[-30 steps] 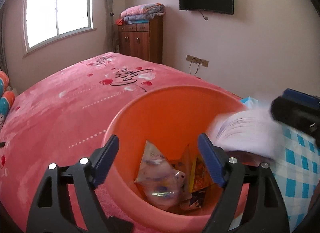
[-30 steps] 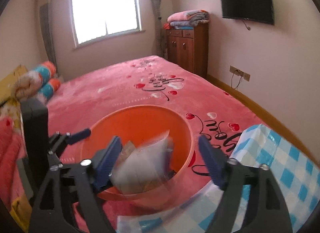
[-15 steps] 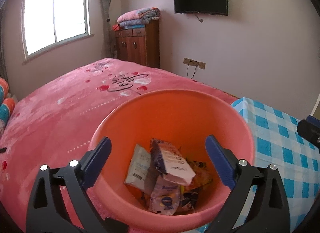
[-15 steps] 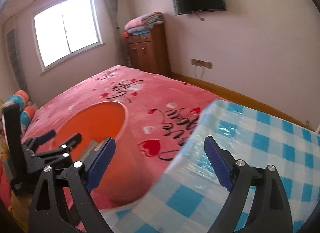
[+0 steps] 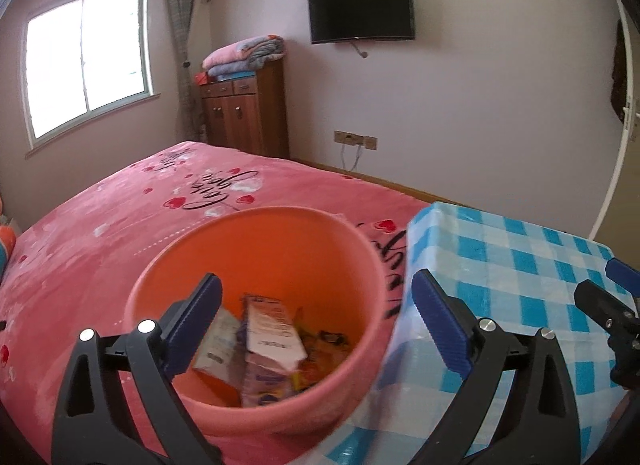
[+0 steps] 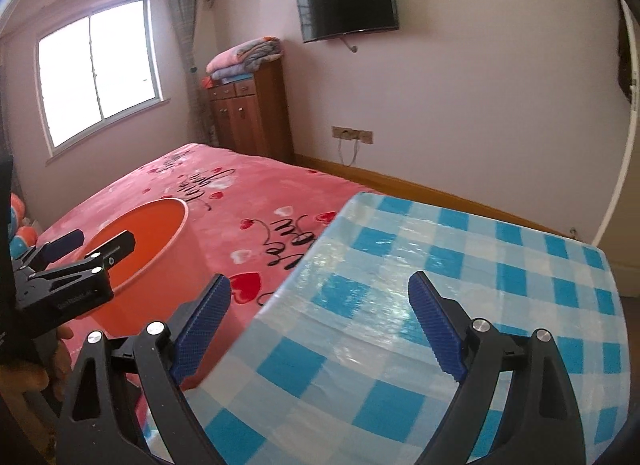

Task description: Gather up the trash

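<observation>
The orange bucket (image 5: 256, 417) is hiding its base behind the left gripper (image 5: 316, 329); wrappers (image 5: 268, 345) inside are blurring, their print too small to read.

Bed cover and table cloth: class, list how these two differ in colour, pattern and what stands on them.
The bed cover is pink with red hearts and black script; the table cloth is a blue and white check.
The bed cover looks soft and matt; the table cloth is glossy and reflects light.
The orange bin of wrappers stands on the bed cover; nothing shows on the visible table cloth.
Both are coverings that lie flat.
</observation>
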A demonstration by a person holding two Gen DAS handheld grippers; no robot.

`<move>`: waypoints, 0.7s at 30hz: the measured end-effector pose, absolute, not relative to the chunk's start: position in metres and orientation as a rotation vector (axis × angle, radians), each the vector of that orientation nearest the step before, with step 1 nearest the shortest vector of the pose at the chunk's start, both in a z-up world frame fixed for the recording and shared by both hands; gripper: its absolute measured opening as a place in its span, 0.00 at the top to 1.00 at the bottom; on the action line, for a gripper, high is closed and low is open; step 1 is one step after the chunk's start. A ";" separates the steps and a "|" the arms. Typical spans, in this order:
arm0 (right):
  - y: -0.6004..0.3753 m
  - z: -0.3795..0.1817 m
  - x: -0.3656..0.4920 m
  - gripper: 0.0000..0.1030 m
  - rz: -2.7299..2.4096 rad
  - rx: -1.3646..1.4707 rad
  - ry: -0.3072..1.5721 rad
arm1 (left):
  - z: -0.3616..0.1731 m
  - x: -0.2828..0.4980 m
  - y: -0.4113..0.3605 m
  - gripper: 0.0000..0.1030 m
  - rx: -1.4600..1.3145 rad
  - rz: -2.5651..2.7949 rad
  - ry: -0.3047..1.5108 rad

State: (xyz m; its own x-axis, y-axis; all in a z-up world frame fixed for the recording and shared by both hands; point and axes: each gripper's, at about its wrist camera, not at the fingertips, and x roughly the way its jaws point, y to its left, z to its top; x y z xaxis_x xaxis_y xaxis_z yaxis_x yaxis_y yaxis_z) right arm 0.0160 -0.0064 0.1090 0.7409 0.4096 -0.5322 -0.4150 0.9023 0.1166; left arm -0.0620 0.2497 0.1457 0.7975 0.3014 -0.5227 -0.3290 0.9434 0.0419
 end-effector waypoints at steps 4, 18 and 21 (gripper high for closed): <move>-0.027 0.108 0.007 0.13 0.415 0.004 0.575 | 0.146 -0.060 0.228 0.07 -0.033 0.304 0.554; -0.100 0.097 -0.021 0.13 0.257 0.015 0.555 | 0.138 -0.059 0.139 0.06 0.047 0.146 0.559; -0.114 0.094 -0.027 0.13 0.230 0.026 0.551 | 0.133 -0.060 0.121 0.06 0.055 0.112 0.569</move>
State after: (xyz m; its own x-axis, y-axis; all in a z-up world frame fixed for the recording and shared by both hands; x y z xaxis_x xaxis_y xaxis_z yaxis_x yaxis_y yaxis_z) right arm -0.0272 -0.1142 0.0936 0.8268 0.2234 -0.5162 -0.2094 0.9740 0.0861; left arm -0.0599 0.1213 0.1331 0.8365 0.1208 -0.5345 -0.0906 0.9925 0.0826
